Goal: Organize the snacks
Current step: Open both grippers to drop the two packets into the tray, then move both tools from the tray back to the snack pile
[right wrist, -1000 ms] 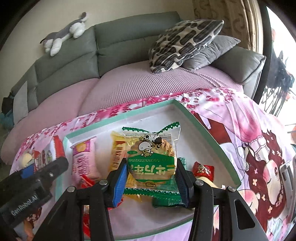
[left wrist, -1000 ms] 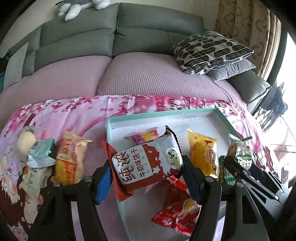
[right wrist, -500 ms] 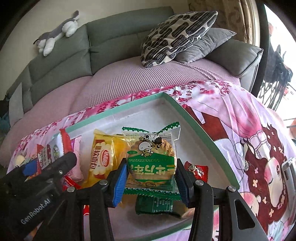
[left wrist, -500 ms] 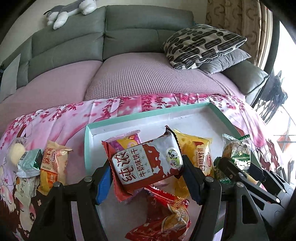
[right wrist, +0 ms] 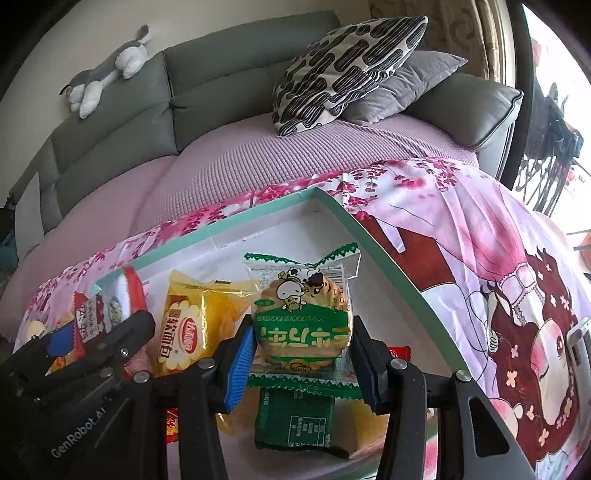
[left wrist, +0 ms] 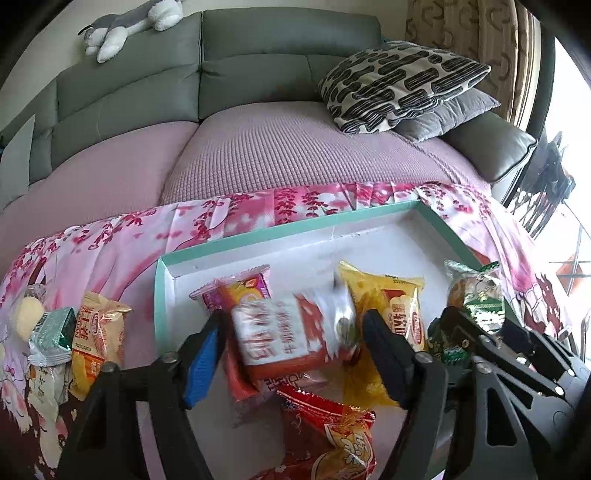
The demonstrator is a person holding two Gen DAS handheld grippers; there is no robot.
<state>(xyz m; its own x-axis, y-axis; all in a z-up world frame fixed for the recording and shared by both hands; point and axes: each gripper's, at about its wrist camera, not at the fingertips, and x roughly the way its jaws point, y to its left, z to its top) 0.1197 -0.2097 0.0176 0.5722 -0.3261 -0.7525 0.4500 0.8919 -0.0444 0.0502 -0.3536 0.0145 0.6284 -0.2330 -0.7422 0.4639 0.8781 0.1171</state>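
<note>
A shallow white tray with a teal rim lies on a pink floral cloth. My left gripper is open over the tray; a red-and-white biscuit packet is blurred between its spread fingers, falling onto the snacks below. My right gripper is shut on a green-and-white cookie packet, held above the tray. In the tray lie a yellow cake packet, a pink packet, red packets and a dark green packet.
Left of the tray on the cloth lie an orange packet, a silver-green packet and a pale round snack. A grey sofa with a purple cover, patterned cushions and a plush toy stands behind.
My left gripper has opened and let go of the red-and-white biscuit packet, which drops into the tray. Both grippers have shifted over the tray; the right still holds its cookie packet.
</note>
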